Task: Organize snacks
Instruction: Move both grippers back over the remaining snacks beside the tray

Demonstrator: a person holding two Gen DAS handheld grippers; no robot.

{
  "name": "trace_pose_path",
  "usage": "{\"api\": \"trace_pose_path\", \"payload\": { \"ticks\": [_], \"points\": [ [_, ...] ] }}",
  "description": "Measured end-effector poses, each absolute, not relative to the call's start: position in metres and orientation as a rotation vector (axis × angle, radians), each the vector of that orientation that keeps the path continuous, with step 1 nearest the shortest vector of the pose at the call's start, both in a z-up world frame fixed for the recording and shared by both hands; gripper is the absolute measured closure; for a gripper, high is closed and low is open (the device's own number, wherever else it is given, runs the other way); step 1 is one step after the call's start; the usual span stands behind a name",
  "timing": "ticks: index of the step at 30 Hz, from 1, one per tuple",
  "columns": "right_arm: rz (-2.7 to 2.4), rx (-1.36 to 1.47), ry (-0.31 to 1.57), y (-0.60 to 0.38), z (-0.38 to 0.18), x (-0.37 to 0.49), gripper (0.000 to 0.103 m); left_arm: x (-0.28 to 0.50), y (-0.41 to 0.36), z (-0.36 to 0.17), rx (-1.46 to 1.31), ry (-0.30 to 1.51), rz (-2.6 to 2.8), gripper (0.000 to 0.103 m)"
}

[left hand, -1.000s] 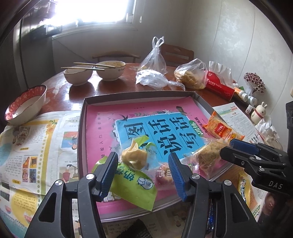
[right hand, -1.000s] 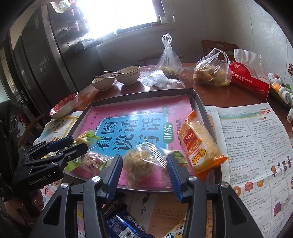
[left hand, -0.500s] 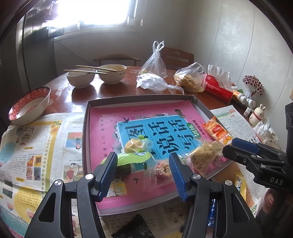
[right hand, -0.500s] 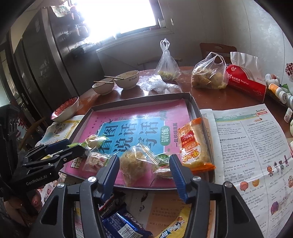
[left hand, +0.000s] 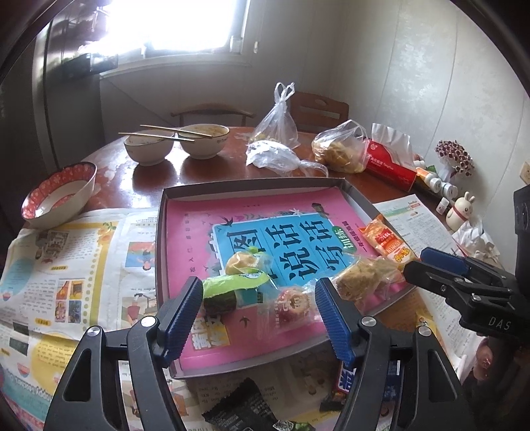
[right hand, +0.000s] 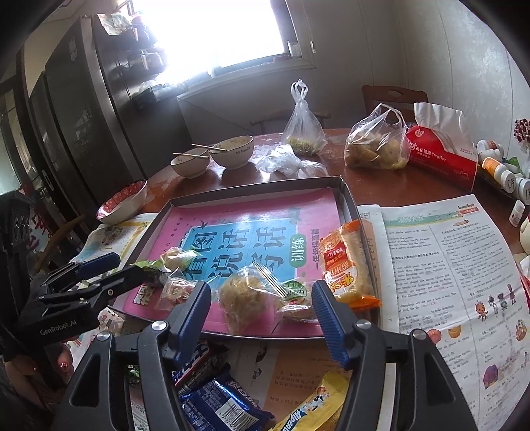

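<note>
Bright window (left hand: 185, 23), pale panelled walls (left hand: 414, 66), dark cabinet (right hand: 82, 116), wooden chairs (left hand: 318, 111), round brown table (left hand: 212, 172)

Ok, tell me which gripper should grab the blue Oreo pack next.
Right. The right gripper hangs open directly above the blue Oreo pack lying outside the tray; the left gripper faces the tray's snacks.

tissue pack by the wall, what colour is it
Red with white print, on the tissue pack; clearest in the right wrist view.

blue snack pack (right hand: 222, 402): partly behind right tool | black wrapper (left hand: 240, 411): cut by bottom edge
</note>
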State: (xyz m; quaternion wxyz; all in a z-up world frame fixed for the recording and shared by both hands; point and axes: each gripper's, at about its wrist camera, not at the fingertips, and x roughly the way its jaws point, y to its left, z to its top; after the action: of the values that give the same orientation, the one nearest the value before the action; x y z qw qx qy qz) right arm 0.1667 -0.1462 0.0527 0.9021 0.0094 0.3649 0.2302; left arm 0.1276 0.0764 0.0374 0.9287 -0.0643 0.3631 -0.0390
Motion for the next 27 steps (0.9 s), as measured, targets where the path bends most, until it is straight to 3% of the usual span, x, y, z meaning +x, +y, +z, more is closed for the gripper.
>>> {"api": "trace_pose_path", "payload": {
  "ticks": [9, 27],
  "points": [
    [0.489, 0.011, 0.732, -0.149, 0.058, 0.159, 0.034, 0.119, 0.079, 0.04, -0.168, 0.738, -0.081, 0.025],
    [0.531, -0.049, 0.718, -0.152, 0.055, 0.139, 0.029, 0.094, 0.079, 0.042, -0.163, 0.752, -0.054, 0.025]
  ]
}}
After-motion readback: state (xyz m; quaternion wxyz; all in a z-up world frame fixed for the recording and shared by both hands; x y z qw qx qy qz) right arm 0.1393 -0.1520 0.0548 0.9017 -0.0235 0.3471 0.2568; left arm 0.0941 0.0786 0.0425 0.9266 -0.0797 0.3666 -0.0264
